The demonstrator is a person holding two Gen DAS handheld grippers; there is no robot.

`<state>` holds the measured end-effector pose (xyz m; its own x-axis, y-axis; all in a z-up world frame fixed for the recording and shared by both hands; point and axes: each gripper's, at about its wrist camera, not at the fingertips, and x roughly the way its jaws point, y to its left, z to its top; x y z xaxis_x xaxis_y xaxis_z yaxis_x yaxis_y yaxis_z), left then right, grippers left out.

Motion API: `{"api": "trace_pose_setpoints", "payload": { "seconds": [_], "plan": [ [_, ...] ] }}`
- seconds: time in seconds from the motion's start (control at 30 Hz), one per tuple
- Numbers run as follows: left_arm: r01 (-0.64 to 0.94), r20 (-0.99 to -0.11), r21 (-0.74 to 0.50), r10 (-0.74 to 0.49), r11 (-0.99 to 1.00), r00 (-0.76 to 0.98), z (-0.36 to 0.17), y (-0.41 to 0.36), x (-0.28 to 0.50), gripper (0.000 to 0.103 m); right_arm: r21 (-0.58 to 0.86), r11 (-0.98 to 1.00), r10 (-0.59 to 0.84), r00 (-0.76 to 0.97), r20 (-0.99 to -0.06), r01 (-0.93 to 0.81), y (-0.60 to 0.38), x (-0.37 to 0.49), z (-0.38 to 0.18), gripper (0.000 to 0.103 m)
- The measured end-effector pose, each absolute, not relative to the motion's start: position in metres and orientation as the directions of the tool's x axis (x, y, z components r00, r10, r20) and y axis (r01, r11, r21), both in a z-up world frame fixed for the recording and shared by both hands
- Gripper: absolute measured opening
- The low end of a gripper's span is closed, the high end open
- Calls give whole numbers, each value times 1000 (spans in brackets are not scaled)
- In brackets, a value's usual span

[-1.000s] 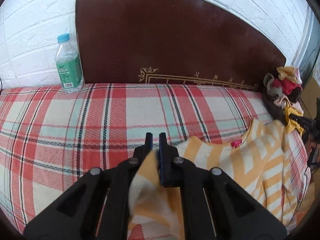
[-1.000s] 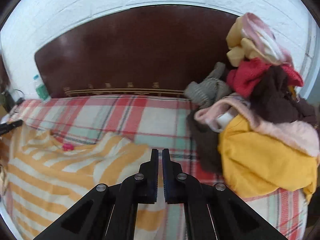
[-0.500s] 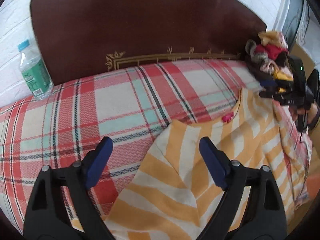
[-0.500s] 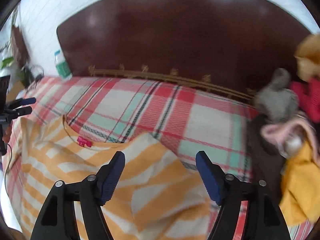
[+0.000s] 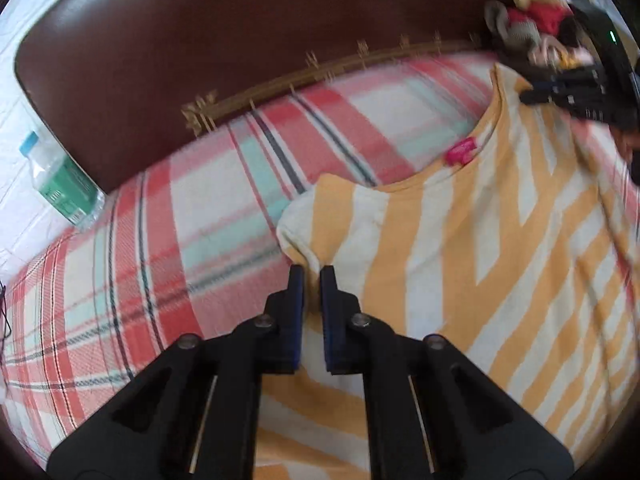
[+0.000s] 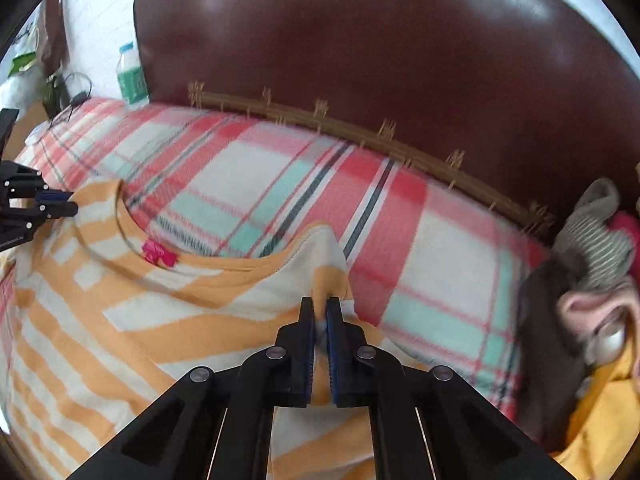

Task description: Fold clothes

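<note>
The orange-and-white striped cotton shirt (image 5: pixel 460 264) is lying spread on the red plaid bed cover (image 5: pixel 168 264). The left hand-held gripper (image 5: pixel 311 280) is pinching one shoulder between narrow jaws; the right hand-held gripper (image 6: pixel 319 312) is clamping the other. Judging by this, both should be holding the shoulders level and taut, keeping the fold straight.

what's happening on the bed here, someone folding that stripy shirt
Yes. A person works a handheld gripper in each hand on an orange-and-white striped shirt spread across a plaid blanket. The left gripper and the right gripper are each pinched on a shoulder of the shirt, either side of the neckline with its pink tag. No fold is made yet. A pile of other clothes waits at the right, and a water bottle stands by the headboard.
</note>
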<state>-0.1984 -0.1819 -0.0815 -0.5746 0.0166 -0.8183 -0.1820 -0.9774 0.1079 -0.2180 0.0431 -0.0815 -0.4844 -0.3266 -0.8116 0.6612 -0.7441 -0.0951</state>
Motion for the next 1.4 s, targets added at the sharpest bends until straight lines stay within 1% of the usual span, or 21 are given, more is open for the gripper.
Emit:
{"api": "trace_pose_setpoints", "payload": {
  "seconds": [0.07, 0.1, 0.17, 0.2, 0.27, 0.33, 0.4, 0.43, 0.5, 0.57, 0.63, 0.67, 0.73, 0.87, 1.0, 1.07, 1.1, 1.13, 1.2, 1.27, 1.4],
  "plan": [
    [-166, -794, 109, 15, -980, -608, -63, -185, -208, 10, -112, -775, -328, -547, -770, 622, 45, -221, -64, 3],
    [-137, -779, 125, -11, -983, -627, -55, -188, -214, 3, -113, -793, -328, -575, -749, 599, 47, -224, -55, 3],
    [-41, -743, 156, -90, -987, -663, -39, -200, -229, 2, -97, -819, -326, -597, -733, 566, 50, -234, -49, 3],
    [-7, -738, 140, -100, -990, -668, -34, -207, -234, 2, -90, -828, -324, -604, -728, 553, 51, -238, -48, 3],
    [35, -744, 64, -71, -997, -664, -32, -221, -240, 2, -79, -845, -307, -600, -739, 530, 49, -248, -54, 3],
    [37, -751, 28, -45, -999, -659, -40, -222, -229, 3, -73, -855, -286, -584, -760, 513, 48, -253, -69, 5],
    [28, -759, -9, -11, -1000, -651, -49, -220, -212, 3, -66, -866, -244, -533, -811, 496, 48, -259, -91, 12],
    [30, -761, -43, 13, -999, -649, -54, -221, -198, 3, -60, -873, -224, -507, -832, 484, 51, -259, -100, 21],
    [50, -760, -135, 71, -990, -646, -63, -231, -163, 3, -40, -883, -226, -497, -838, 468, 61, -254, -106, 23],
    [69, -754, -225, 129, -972, -644, -72, -240, -129, 4, 1, -890, -266, -518, -813, 455, 75, -241, -95, 40],
    [104, -761, -304, 176, -947, -624, -86, -242, -105, 4, 80, -883, -344, -521, -781, 462, 90, -223, -82, 43],
    [124, -766, -341, 199, -932, -611, -93, -241, -95, 4, 111, -874, -380, -522, -764, 474, 94, -211, -76, 48],
    [166, -772, -411, 245, -897, -586, -109, -240, -74, 4, 165, -845, -448, -506, -737, 508, 101, -187, -67, 52],
    [254, -770, -535, 341, -806, -540, -140, -238, -33, 4, 250, -783, -550, -448, -705, 570, 105, -142, -60, 57],
    [280, -737, -588, 359, -759, -573, -145, -230, -31, 5, 328, -741, -615, -396, -681, 586, 97, -114, -63, 58],
    [301, -714, -639, 399, -708, -576, -148, -230, -38, 23, 372, -724, -645, -377, -665, 581, 96, -102, -63, 58],
    [286, -675, -684, 434, -671, -596, -148, -231, -39, 48, 389, -719, -654, -371, -660, 575, 94, -99, -65, 58],
    [272, -645, -711, 447, -648, -620, -146, -231, -37, 70, 399, -717, -659, -368, -656, 572, 94, -91, -65, 58],
    [274, -644, -695, 405, -665, -649, -137, -229, -35, 76, 408, -713, -665, -364, -653, 571, 91, -77, -65, 58],
    [297, -688, -638, 351, -711, -636, -132, -226, -36, 79, 409, -710, -664, -352, -660, 573, 89, -68, -68, 59],
    [278, -659, -666, 373, -692, -653, -132, -232, -40, 80, 403, -708, -656, -328, -680, 580, 85, -59, -76, 59]
  ]
}}
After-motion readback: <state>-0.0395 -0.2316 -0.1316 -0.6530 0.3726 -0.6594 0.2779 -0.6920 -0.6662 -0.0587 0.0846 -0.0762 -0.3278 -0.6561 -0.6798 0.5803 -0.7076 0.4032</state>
